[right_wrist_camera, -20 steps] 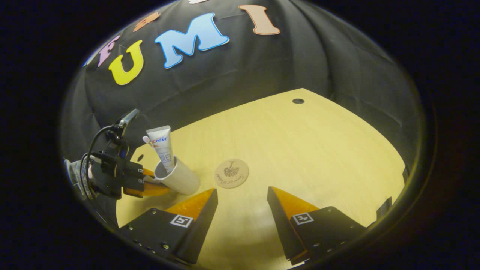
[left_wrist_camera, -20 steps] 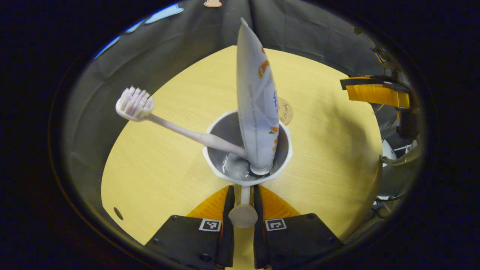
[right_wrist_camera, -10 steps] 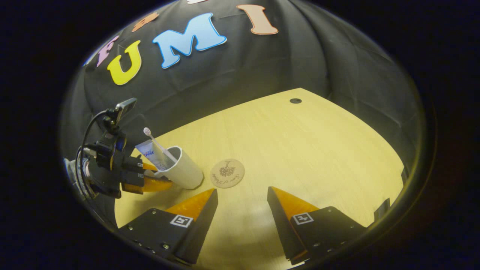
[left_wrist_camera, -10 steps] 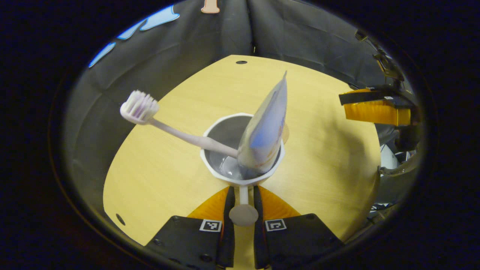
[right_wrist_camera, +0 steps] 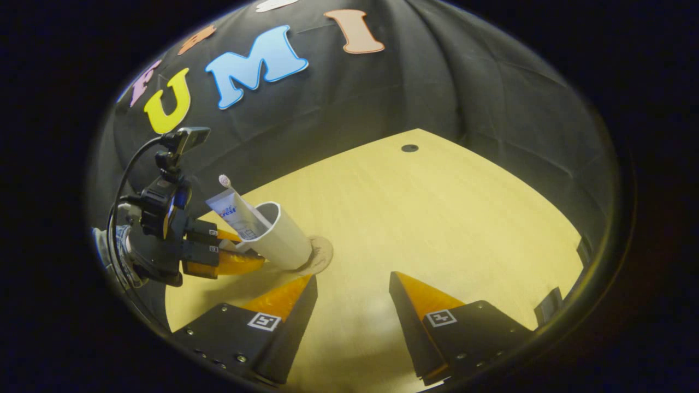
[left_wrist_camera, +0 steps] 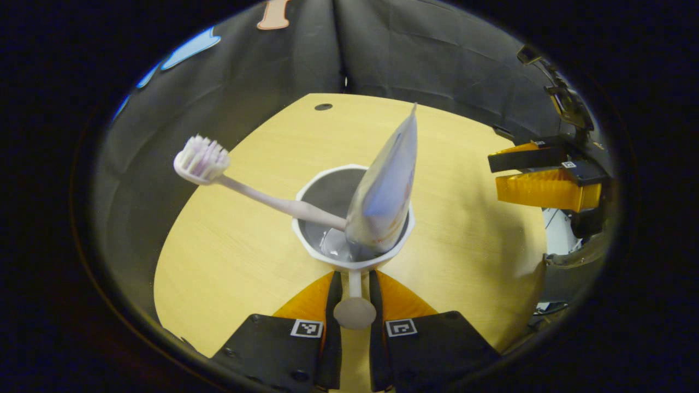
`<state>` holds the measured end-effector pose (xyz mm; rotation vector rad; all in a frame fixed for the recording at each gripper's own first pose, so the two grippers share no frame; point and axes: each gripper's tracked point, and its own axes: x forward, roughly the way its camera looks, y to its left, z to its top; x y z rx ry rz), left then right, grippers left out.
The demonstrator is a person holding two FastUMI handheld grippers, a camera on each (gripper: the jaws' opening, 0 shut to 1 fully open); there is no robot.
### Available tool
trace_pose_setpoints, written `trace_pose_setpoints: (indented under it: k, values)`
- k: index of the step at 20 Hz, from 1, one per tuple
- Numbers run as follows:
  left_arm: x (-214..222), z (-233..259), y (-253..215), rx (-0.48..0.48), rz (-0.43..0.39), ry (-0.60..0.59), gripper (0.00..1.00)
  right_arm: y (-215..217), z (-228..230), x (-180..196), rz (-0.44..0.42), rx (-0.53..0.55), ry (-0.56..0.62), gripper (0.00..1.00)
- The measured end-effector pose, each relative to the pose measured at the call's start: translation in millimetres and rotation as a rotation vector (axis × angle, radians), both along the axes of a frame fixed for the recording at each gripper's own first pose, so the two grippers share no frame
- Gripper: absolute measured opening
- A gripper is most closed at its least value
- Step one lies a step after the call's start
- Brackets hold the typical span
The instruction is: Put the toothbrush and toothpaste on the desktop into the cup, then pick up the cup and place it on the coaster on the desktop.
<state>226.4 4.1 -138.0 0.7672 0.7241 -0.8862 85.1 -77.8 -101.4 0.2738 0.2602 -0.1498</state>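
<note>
The left hand-held gripper (left_wrist_camera: 355,297) grips the cup (left_wrist_camera: 354,218) by its handle, carrying brush (left_wrist_camera: 246,188) and paste (left_wrist_camera: 385,191) over the coaster (right_wrist_camera: 322,255) ahead; the right hand-held gripper (right_wrist_camera: 352,295) waits wide.

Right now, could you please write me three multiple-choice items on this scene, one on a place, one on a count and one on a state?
1. Where does the toothpaste stand?
A. in the cup
B. flat on the desktop
C. in the right hand-held gripper

2. How many items are in the cup?
A. one
B. two
C. three

3. The left hand-held gripper is:
A. open, off the cup
B. shut on the cup's handle
C. shut on the toothbrush

Answers: 1 A, the tube rises from the cup; 2 B, toothbrush and toothpaste; 3 B, both fingers pinch the handle.
</note>
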Motion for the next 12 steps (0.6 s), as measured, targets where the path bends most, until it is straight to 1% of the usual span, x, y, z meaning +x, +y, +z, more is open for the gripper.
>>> trace_pose_setpoints:
  k: [3, 8, 9, 10, 12]
  values:
    - [12, 14, 6, 0.008, -0.013, 0.011, 0.28, -12, -1, -5, -0.026, 0.015, 0.0, 0.81]
    - [20, 15, 8, 0.024, -0.002, 0.022, 0.28, -22, -9, -13, -0.043, 0.035, 0.011, 0.81]
    - [21, 14, 10, 0.033, 0.004, 0.029, 0.28, -23, -9, -13, -0.043, 0.036, 0.013, 0.77]
    - [23, 15, 11, 0.033, 0.006, 0.029, 0.28, -24, -10, -15, -0.043, 0.038, 0.015, 0.81]
    - [23, 16, 12, 0.034, 0.012, 0.03, 0.28, -24, -11, -15, -0.043, 0.042, 0.017, 0.81]
